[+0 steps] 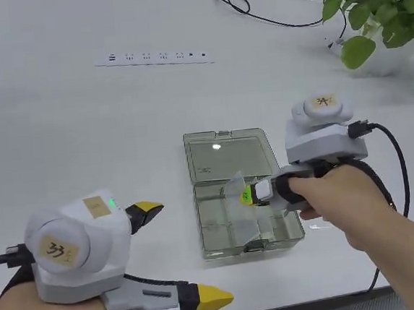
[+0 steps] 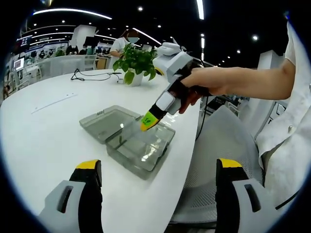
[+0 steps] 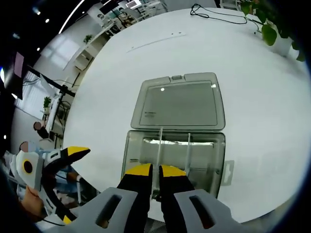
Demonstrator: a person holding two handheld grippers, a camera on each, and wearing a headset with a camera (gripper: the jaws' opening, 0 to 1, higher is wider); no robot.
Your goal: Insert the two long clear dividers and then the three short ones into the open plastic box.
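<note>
over open box (image 1: 226,160), right tongs (image 1: 248,194) clamp clear divider (image 1: 237,185); left tongs (image 1: 186,251) agape, well left of box.

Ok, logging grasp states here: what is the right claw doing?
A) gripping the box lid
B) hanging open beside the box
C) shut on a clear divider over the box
C: the right claw is pinched on a clear divider above the open box; the left claw is open.

White table (image 1: 59,124) is carrying a power strip (image 1: 153,57), black cable (image 1: 266,5) and potted plant (image 1: 383,9); ceiling lights (image 2: 200,8) are shining overhead.
</note>
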